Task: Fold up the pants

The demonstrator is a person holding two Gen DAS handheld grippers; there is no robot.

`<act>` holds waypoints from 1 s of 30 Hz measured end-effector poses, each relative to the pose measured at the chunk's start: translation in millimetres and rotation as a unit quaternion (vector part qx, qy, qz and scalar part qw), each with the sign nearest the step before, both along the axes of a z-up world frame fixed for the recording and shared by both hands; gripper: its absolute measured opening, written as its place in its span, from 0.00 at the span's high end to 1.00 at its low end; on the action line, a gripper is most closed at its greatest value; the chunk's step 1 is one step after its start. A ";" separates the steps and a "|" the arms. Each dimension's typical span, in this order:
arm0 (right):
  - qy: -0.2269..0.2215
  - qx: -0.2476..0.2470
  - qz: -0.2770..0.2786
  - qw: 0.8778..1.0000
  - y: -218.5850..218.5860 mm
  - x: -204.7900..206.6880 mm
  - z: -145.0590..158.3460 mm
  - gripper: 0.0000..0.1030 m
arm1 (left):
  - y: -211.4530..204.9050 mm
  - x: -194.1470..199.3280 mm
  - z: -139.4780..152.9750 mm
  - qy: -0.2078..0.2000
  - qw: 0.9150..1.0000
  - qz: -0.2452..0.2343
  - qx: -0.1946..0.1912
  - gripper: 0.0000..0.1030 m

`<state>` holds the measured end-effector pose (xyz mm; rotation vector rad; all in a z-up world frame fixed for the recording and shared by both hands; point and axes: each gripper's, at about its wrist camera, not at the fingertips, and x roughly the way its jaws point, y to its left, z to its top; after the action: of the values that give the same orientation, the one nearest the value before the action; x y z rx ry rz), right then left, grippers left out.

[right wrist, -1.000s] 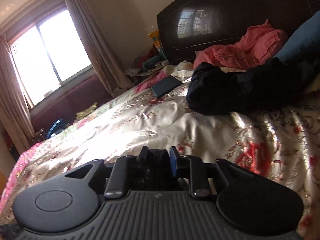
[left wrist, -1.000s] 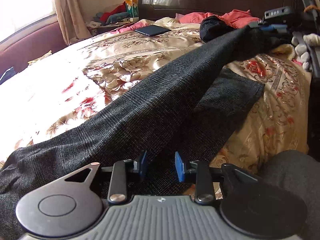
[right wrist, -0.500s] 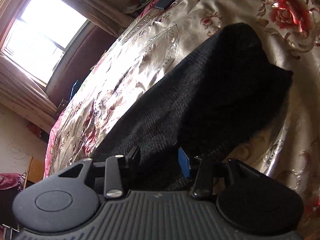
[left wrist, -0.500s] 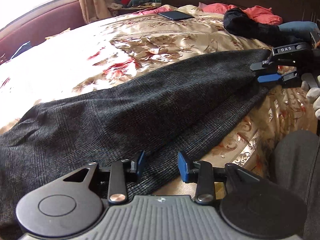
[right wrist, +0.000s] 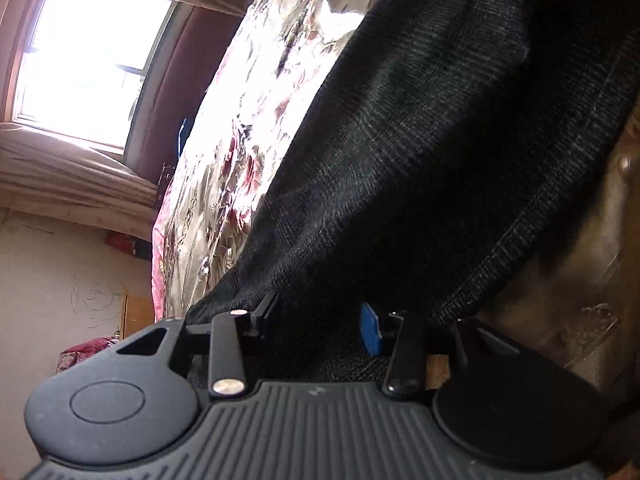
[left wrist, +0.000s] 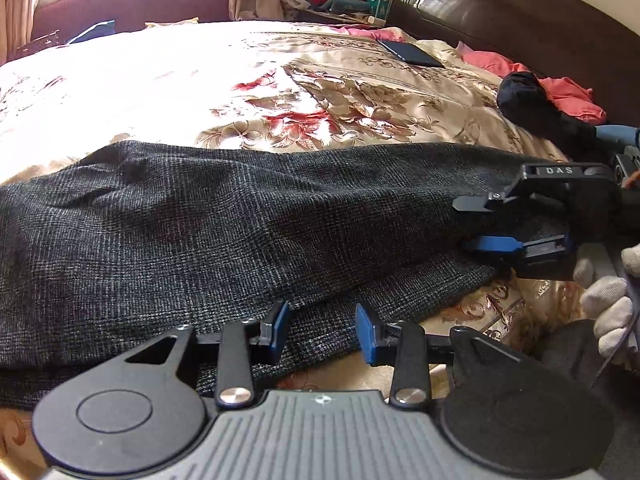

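Note:
Dark grey checked pants (left wrist: 240, 232) lie lengthwise across the flowered bedspread (left wrist: 280, 92), one leg laid on top of the other. My left gripper (left wrist: 322, 332) hovers over the near edge of the lower leg; its blue pads stand apart and open, not pressing the cloth. At the right, my right gripper (left wrist: 464, 224) is turned on its side and shut on the upper leg's end. In the right wrist view the dark fabric (right wrist: 400, 160) fills the space between its jaws (right wrist: 320, 320), with a stitched hem running to the right.
A white-gloved hand (left wrist: 608, 304) holds the right gripper. A black garment (left wrist: 532, 100) and pink clothes (left wrist: 568, 96) lie by the dark headboard (left wrist: 520, 12), and a dark flat device (left wrist: 412, 54) lies on the bedspread. A bright window (right wrist: 88, 60) is beyond the bed.
The right gripper has come down and brought the raised leg onto the other leg on the bed. The left gripper has shifted along the near edge, rolled, and its pads stand slightly wider.

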<state>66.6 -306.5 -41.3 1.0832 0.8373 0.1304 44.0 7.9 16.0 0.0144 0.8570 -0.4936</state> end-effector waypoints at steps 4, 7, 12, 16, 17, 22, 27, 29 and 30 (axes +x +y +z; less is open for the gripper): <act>-0.015 -0.002 -0.033 0.999 1.2 1.6 -4.0 0.60 | -12.0 -2.1 -2.2 0.003 0.999 -0.020 -0.029 0.52; -0.034 0.012 -0.046 0.998 1.9 6.0 -4.7 0.59 | -27.9 -6.9 -3.1 -0.029 0.999 -0.028 0.021 0.52; -0.054 0.026 -0.040 0.997 -3.8 6.4 1.7 0.63 | -48.6 -7.9 -0.7 -0.083 0.993 -0.044 0.072 0.52; -0.079 0.029 -0.033 0.996 -3.2 9.6 10.6 0.65 | -65.1 -8.0 -1.6 -0.085 0.993 -0.055 0.066 0.52; -0.081 0.028 -0.030 0.996 -3.1 10.5 11.4 0.66 | -66.9 -7.1 -2.0 -0.067 0.995 -0.052 0.046 0.52; -0.090 0.035 -0.020 0.995 -7.2 11.1 11.4 0.69 | -70.3 -0.6 -12.5 0.007 0.999 -0.040 -0.017 0.52; -0.095 0.047 -0.025 0.994 -10.9 7.9 1.6 0.69 | -51.8 20.9 -24.0 0.062 0.990 0.041 -0.120 0.52; -0.096 0.048 -0.024 0.994 -10.0 6.9 -0.8 0.69 | -43.7 25.0 -26.2 0.070 0.984 0.076 -0.145 0.52; -0.096 0.049 -0.024 0.994 -9.9 7.0 -1.8 0.69 | -40.3 25.4 -26.4 0.066 0.982 0.090 -0.154 0.51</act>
<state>73.6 -316.5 -43.1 1.1631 0.6373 0.2335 69.4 -32.4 -10.5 -0.3810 0.8948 -0.4564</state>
